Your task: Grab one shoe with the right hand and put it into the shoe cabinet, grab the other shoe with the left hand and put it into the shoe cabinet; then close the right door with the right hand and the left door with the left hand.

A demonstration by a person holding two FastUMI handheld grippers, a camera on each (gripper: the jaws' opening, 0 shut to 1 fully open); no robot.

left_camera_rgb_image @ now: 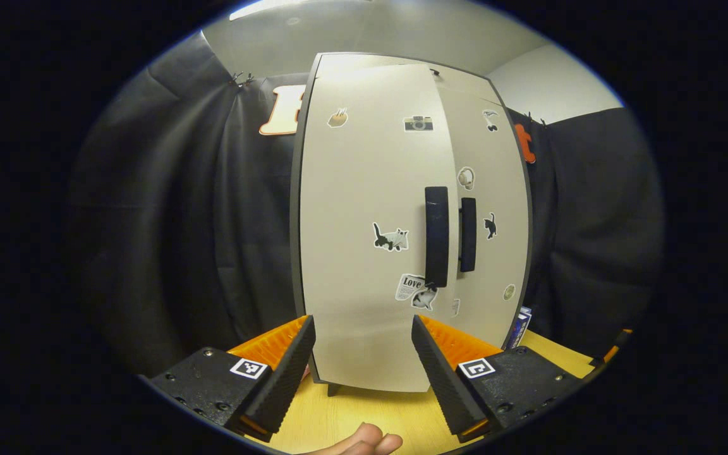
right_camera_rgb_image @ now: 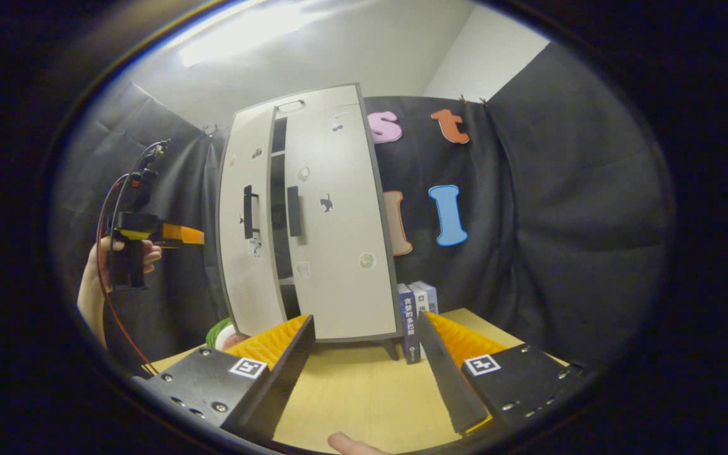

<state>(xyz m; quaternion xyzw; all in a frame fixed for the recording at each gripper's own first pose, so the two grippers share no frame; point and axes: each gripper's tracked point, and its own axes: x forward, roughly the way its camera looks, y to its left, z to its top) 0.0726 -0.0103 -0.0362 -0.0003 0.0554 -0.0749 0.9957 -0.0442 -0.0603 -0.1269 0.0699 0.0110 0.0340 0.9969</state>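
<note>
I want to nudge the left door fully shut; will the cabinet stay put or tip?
The cabinet looks tall and narrow on small feet, so a hard shove high up might rock it. The left door stands slightly ajar, so it probably swings easily; a light push near the handle should do.

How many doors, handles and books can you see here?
Cabinet doors: 2, the left door and the right door.
Door handles: 2, one and another.
Books: 2, standing beside the cabinet.
Total: 6.
</note>
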